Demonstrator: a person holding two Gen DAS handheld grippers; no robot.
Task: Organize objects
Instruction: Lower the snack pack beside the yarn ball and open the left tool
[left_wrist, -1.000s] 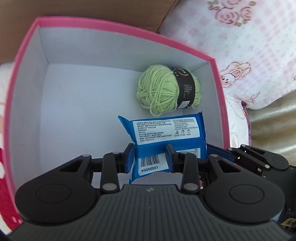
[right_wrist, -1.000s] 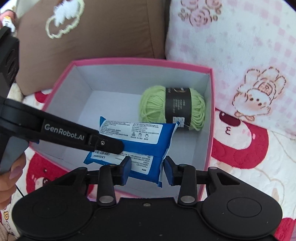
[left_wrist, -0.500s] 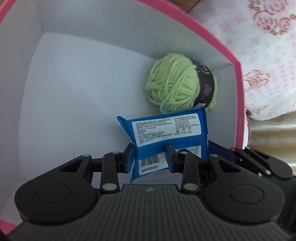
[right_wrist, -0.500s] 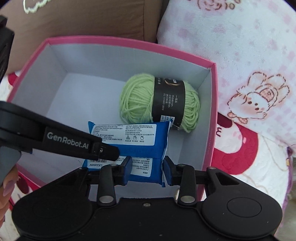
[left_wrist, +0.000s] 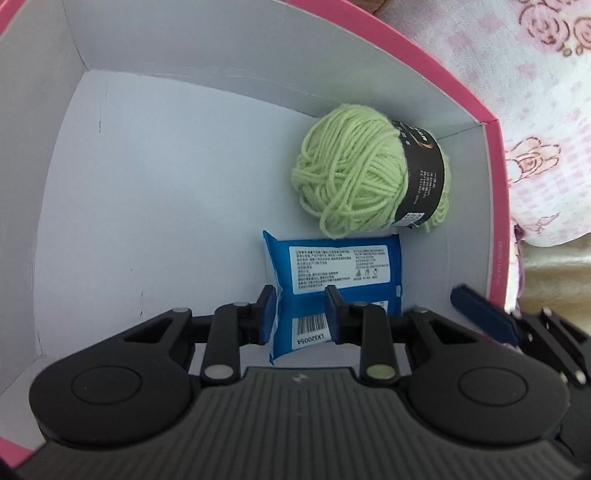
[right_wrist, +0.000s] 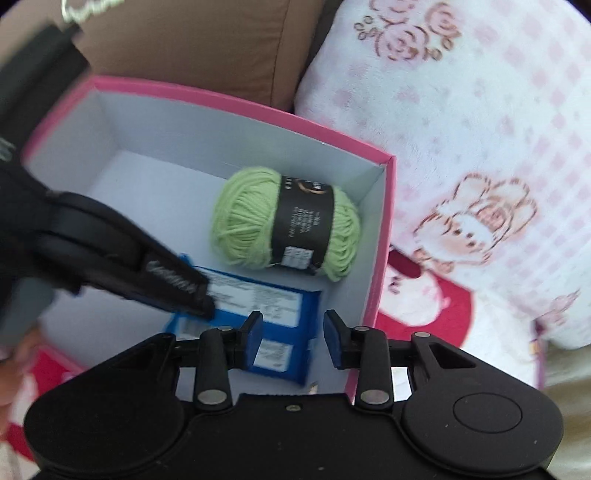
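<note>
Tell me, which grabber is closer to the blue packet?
Left. The left gripper has its fingers on both sides of the blue packet inside the box. The right gripper is open beside the packet's edge, not gripping it.

Pink-rimmed white box (left_wrist: 229, 48); light green yarn (left_wrist: 351, 181), black band; blue packet (left_wrist: 332, 269), white label.

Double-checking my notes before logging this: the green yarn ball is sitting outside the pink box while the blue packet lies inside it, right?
Not quite. The green yarn ball is inside the pink box, near its far right corner, as the right wrist view shows. The blue packet does lie inside the box.
</note>
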